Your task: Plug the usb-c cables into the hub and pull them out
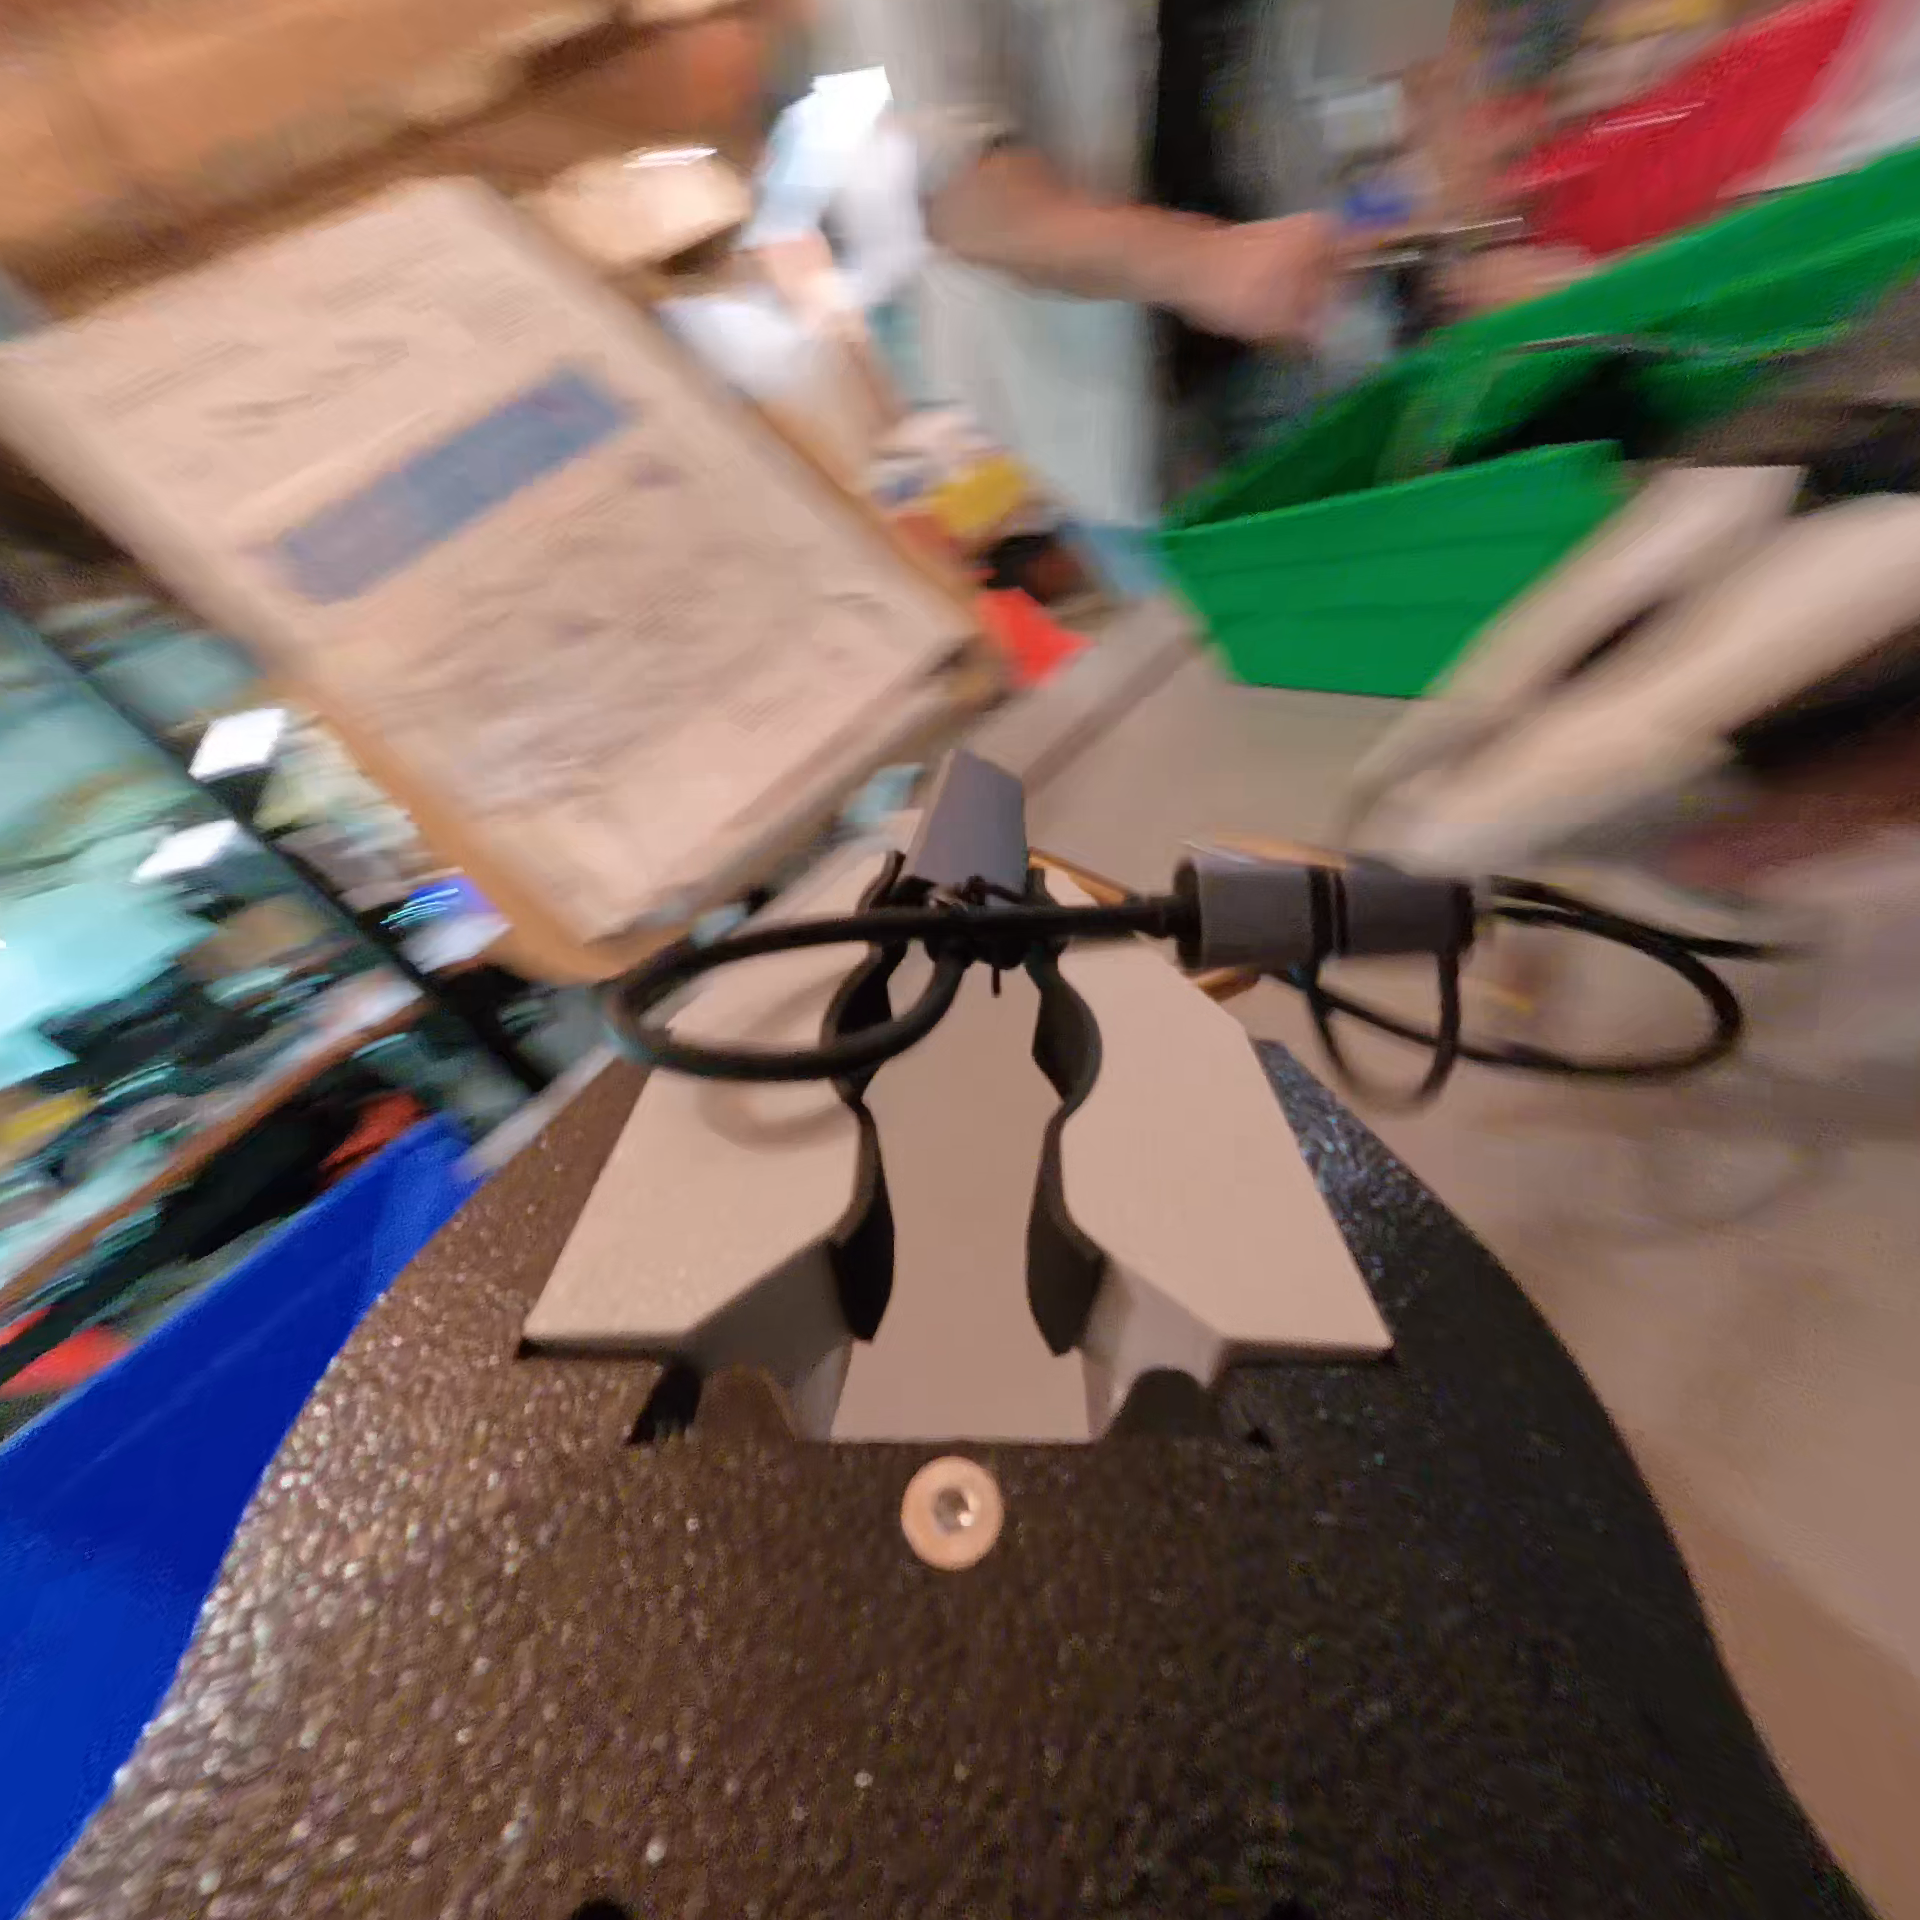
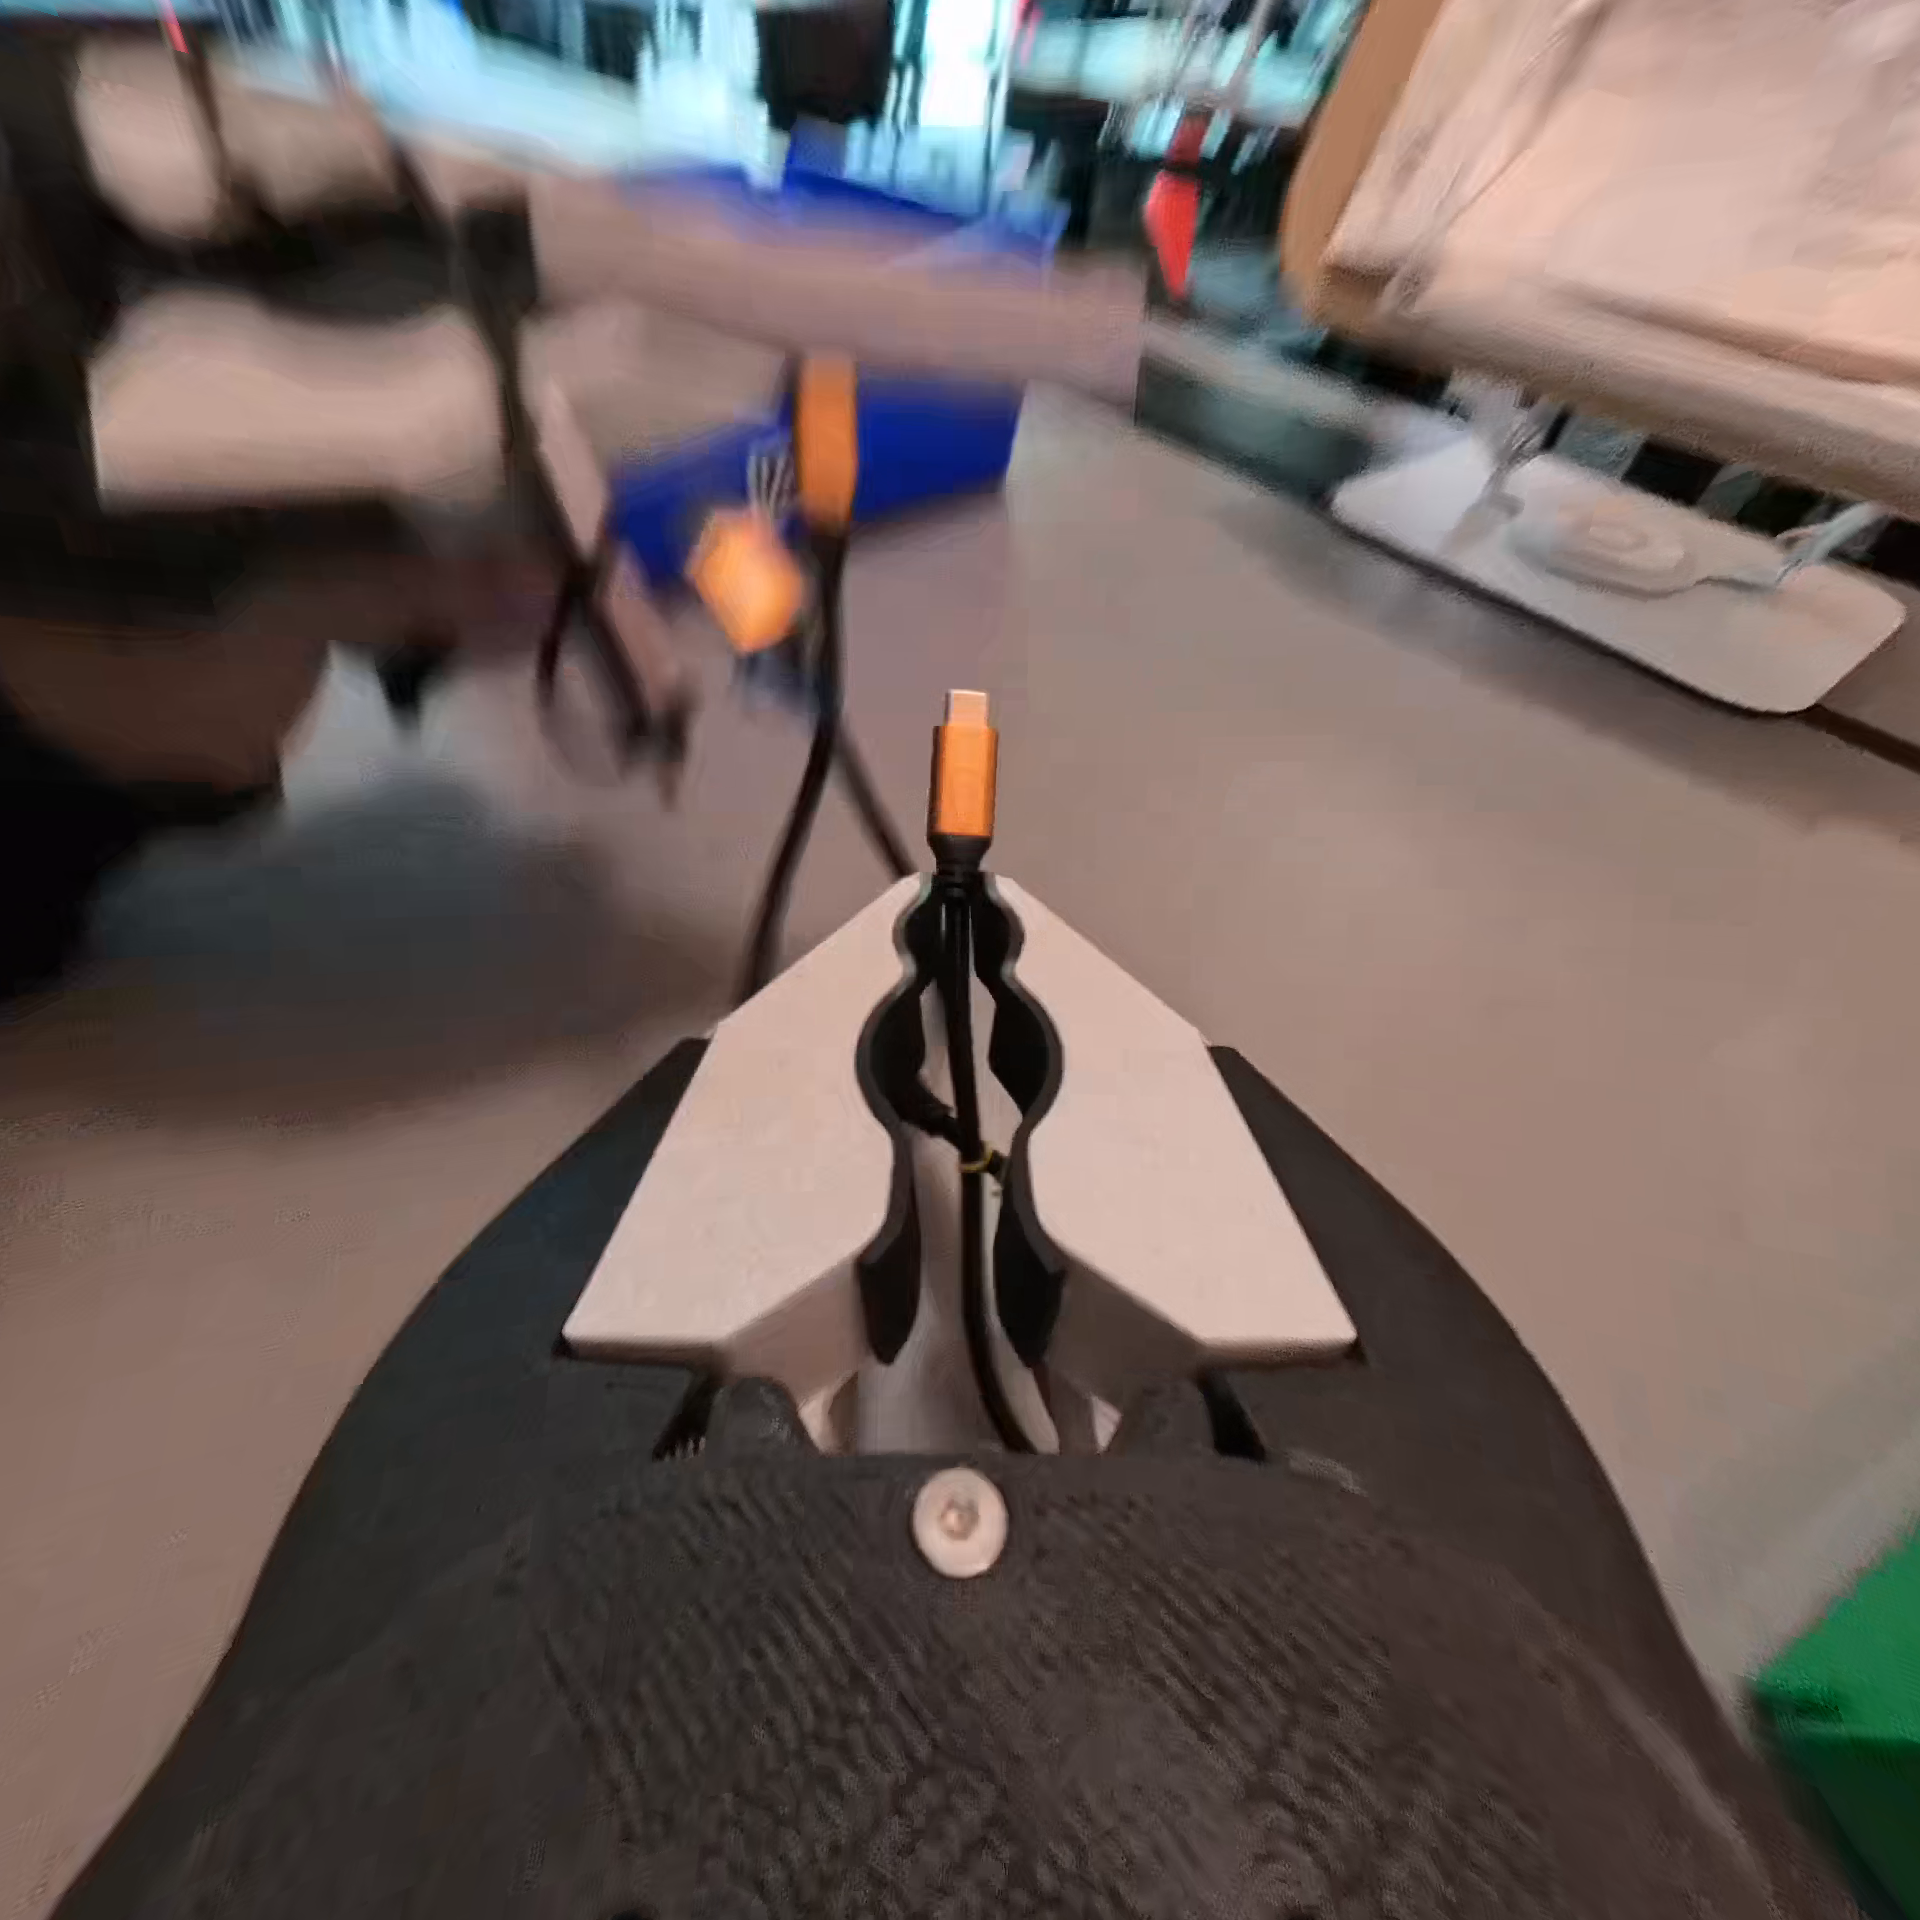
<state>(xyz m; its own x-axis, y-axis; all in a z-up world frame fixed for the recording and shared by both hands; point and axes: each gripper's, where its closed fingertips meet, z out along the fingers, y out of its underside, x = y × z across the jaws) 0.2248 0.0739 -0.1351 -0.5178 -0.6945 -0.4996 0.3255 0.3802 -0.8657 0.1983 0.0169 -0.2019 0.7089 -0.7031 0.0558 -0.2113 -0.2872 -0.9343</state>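
Roughly, left to right:

Left tool point(image 1: 961, 914): its fingers are pinching a small dark grey wedge-shaped hub point(image 1: 971, 826) at the tips, with a thin black cable point(image 1: 790, 1023) looping out on the left side.
Grey barrel piece point(image 1: 1320, 914): a cylindrical grey fitting is hanging on the cable to the right of the hub, lifted above the beige tabletop point(image 1: 1558, 1351).
Right tool point(image 2: 961, 894): its fingers are pressing together on a black cable just behind an orange metal-sleeved USB-C plug point(image 2: 964, 779), which is pointing forward, bare and unplugged.
Far plug: a second orange plug point(image 2: 826, 442) is hanging blurred farther off on the left.
Progress: nothing is sitting in the hub as far as I can judge; whether a plug-and-pull cycle is already finished cannot be told.
Count: two tools, one hub, two orange plugs showing.
Surroundings: a green bin point(image 1: 1382, 561) and a blue bin point(image 1: 156, 1455) are flanking the work area.
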